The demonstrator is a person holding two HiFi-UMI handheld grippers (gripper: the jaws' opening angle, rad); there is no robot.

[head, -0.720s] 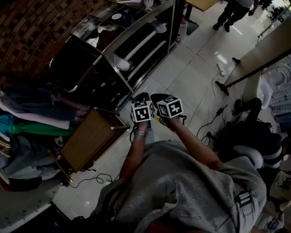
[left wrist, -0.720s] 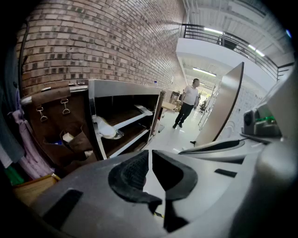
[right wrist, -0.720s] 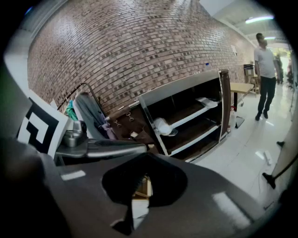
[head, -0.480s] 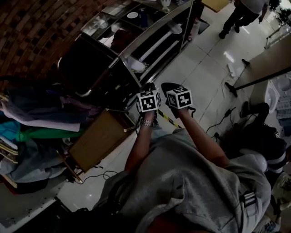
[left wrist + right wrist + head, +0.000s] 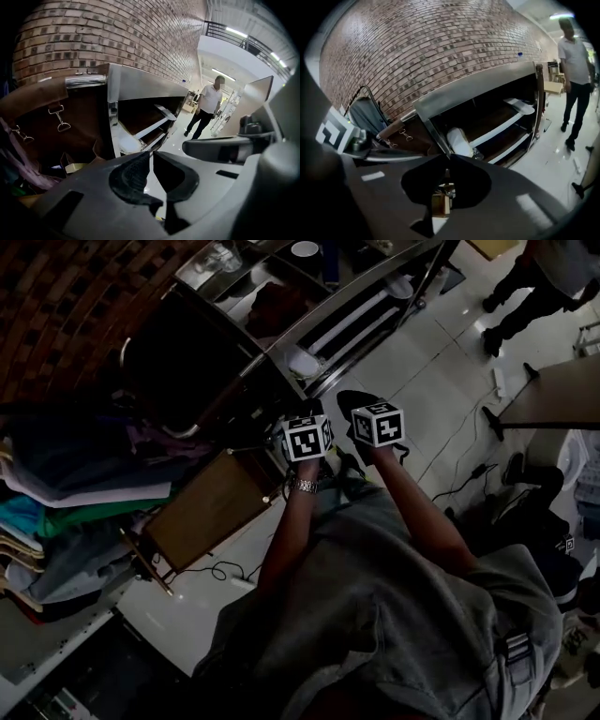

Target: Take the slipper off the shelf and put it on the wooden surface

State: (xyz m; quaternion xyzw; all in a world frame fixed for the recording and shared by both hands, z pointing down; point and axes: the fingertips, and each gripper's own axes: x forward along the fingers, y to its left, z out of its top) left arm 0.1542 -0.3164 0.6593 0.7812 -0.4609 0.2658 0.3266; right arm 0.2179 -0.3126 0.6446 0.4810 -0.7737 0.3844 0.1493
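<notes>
A white slipper (image 5: 302,362) lies on the lower level of a metal shelf (image 5: 375,282), with a second white slipper (image 5: 403,287) farther along it. Both gripper views face the shelf and show the near slipper (image 5: 459,140) (image 5: 125,140). The wooden surface (image 5: 206,512) is a low brown top at the shelf's near end. My left gripper (image 5: 305,412) hangs above the floor just short of the shelf, shut and empty (image 5: 150,154). To its right, my right gripper (image 5: 354,404) is level with it, also shut with nothing in it (image 5: 446,158).
A pile of folded clothes (image 5: 56,484) fills the left side beside the wooden top. Cables (image 5: 220,570) trail over the white tiled floor. A person (image 5: 539,287) stands beyond the shelf. A stand's leg (image 5: 502,423) and a bag (image 5: 525,521) are at the right.
Both grippers have moved forward, closer to the shelf and the near slipper. The head view has shifted with them. Neither gripper's jaws have changed.
</notes>
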